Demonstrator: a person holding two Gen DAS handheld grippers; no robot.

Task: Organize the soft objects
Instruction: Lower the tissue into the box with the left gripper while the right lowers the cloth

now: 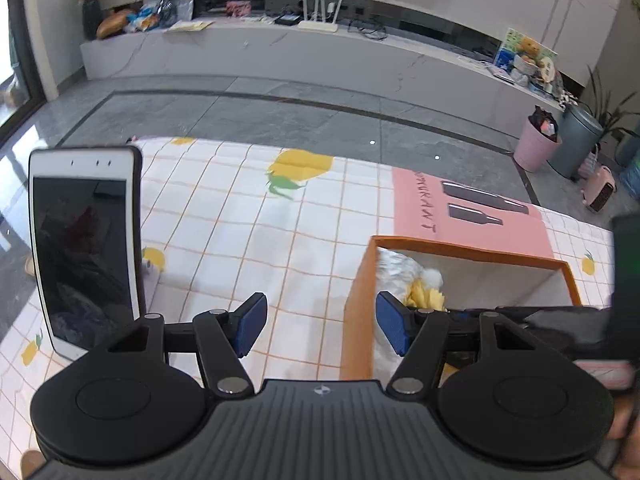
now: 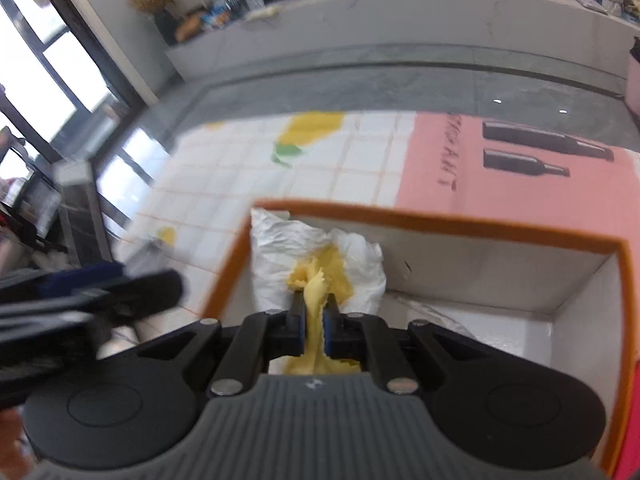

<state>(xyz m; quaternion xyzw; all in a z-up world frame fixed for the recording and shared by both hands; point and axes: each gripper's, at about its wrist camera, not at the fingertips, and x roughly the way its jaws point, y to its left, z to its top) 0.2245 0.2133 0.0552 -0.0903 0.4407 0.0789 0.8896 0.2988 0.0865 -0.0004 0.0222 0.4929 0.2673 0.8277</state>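
An orange box (image 2: 440,224) with a white inside stands on the checked tablecloth. A white crumpled cloth (image 2: 292,244) lies in its far left corner. My right gripper (image 2: 314,312) is shut on a yellow soft cloth (image 2: 316,292) and holds it inside the box, against the white cloth. My left gripper (image 1: 320,320) is open and empty, astride the box's left wall (image 1: 356,312). The white cloth (image 1: 394,268) and yellow cloth (image 1: 424,298) show in the left wrist view too. The left gripper appears blurred at the left of the right wrist view (image 2: 100,292).
A white phone (image 1: 86,248) stands upright on the tablecloth (image 1: 240,232) at the left. A pink menu sheet (image 1: 472,216) with bottle pictures lies beyond the box. Grey floor, a long white cabinet (image 1: 280,56) and bins (image 1: 536,144) lie further off.
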